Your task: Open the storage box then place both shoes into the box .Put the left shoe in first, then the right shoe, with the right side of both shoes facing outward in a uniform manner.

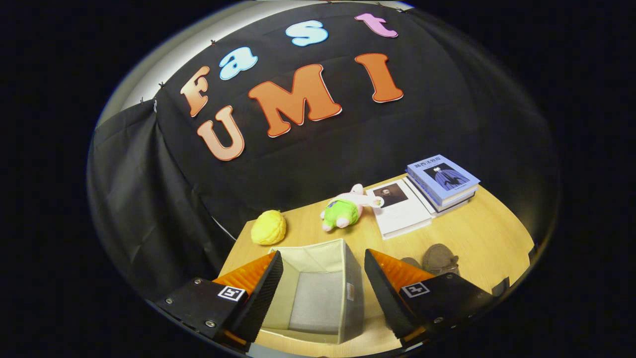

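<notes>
Hovering low in the frame, the gripper (pixel 323 293) has its jaws spread wide and empty over the open, empty box (pixel 318 293) at bottom centre. Right of it, partly behind the right finger, sit the shoes (pixel 437 258); farther up lie a lemon (pixel 269 227), a plush toy (pixel 343 211) and books (pixel 422 196). Risk: with the shoes half hidden, grabbing the wrong one first looks easy.

Beige storage box (pixel 318 288) with a grey floor sits on the tan wood table (pixel 492 233). Beyond the box lie a yellow lump (pixel 269 227), a green-and-pink plush toy (pixel 345 209), a white book (pixel 400 206) and blue books (pixel 443 180). Right of the box are grey-brown shoes (pixel 437 258).
</notes>
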Action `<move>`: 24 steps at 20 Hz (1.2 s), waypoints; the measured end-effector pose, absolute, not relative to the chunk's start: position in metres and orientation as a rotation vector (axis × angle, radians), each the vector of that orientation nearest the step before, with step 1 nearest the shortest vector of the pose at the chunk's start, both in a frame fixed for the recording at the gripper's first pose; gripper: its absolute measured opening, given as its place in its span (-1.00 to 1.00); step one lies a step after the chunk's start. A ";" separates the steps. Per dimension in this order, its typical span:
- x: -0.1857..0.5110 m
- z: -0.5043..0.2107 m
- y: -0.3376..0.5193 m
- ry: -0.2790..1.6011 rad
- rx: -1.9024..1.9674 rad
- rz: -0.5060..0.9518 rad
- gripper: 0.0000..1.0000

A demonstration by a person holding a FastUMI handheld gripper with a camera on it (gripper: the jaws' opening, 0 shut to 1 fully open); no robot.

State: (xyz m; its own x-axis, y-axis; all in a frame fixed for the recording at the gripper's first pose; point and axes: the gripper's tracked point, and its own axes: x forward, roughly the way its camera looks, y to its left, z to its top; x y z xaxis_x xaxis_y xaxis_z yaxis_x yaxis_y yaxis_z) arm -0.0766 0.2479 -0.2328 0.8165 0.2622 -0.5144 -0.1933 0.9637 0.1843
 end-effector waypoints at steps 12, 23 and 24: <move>-0.103 -0.314 0.138 0.657 0.067 0.016 0.85; -0.127 -0.403 0.115 0.849 -0.025 -0.048 -0.02; -0.127 -0.409 0.113 0.861 -0.029 -0.056 -0.06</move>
State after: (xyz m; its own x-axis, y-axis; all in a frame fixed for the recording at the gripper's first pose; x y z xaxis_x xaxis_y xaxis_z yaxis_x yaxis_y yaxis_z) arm -0.1269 0.1128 -0.4090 0.6505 -0.0613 -0.7570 0.0375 0.9981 -0.0486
